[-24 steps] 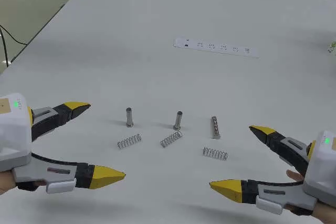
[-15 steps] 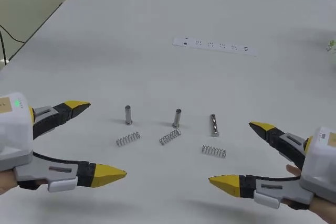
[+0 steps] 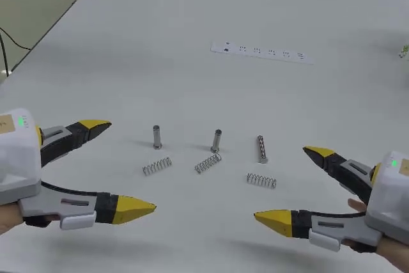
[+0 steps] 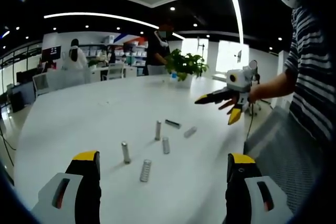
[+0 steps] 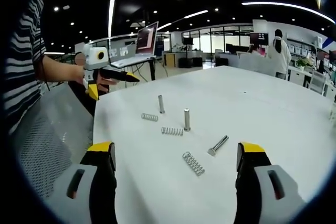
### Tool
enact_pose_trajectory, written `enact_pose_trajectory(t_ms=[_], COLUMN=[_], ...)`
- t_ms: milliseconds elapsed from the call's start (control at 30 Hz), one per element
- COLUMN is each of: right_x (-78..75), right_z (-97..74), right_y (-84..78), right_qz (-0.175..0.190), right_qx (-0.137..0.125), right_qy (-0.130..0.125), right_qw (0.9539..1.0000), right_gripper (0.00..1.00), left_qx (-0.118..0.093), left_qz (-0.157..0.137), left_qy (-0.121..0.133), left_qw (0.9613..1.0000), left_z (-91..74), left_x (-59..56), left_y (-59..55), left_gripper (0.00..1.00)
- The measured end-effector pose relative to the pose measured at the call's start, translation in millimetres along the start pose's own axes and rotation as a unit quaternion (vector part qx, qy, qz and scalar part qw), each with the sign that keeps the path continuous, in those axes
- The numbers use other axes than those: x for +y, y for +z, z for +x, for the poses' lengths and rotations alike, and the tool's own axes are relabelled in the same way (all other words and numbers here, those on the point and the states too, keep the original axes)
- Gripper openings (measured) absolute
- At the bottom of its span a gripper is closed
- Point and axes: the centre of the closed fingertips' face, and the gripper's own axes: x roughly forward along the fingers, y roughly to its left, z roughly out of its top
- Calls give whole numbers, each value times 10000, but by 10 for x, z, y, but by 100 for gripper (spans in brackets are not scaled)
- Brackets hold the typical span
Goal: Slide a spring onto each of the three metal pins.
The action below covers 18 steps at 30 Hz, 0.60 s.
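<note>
Three metal pins rest on the white table point(image 3: 192, 81): the left pin point(image 3: 157, 137) and middle pin point(image 3: 217, 140) stand upright, and the right pin point(image 3: 261, 148) lies on its side. A loose spring lies in front of each: left spring point(image 3: 156, 166), middle spring point(image 3: 208, 163), right spring point(image 3: 261, 181). My left gripper point(image 3: 131, 165) hovers open to the left of the row, holding nothing. My right gripper point(image 3: 280, 184) is open just right of the right spring. The left gripper view shows its own gripper point(image 4: 163, 157) open toward the pins; the right gripper view shows its gripper point(image 5: 176, 147) open likewise.
A white power strip point(image 3: 262, 52) lies farther back on the table. The table's left edge point(image 3: 57, 23) drops to the floor. A potted plant point(image 4: 184, 64) and standing people are at the far end; a laptop point(image 5: 147, 32) sits on another desk.
The head camera has shifted slightly. Both grippers stay open and in about the same places, and the pins and springs have not moved.
</note>
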Motion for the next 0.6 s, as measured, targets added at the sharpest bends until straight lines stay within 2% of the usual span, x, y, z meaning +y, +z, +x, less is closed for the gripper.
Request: enact_pose_trajectory(t_ms=[300,600], right_x=[1,-53], right_z=[-11,-35], right_y=[4,2], right_qz=[41,43], right_qx=[-12,-52], right_qy=[31,-37], right_qw=[10000,10000], right_gripper=[94,99], left_qx=[-39,-41], left_qz=[-1,7], left_qy=[-9,-50], left_qw=[10000,10000], left_z=[-6,-7], left_x=[-12,-30], left_y=[30,36], left_gripper=[98,98])
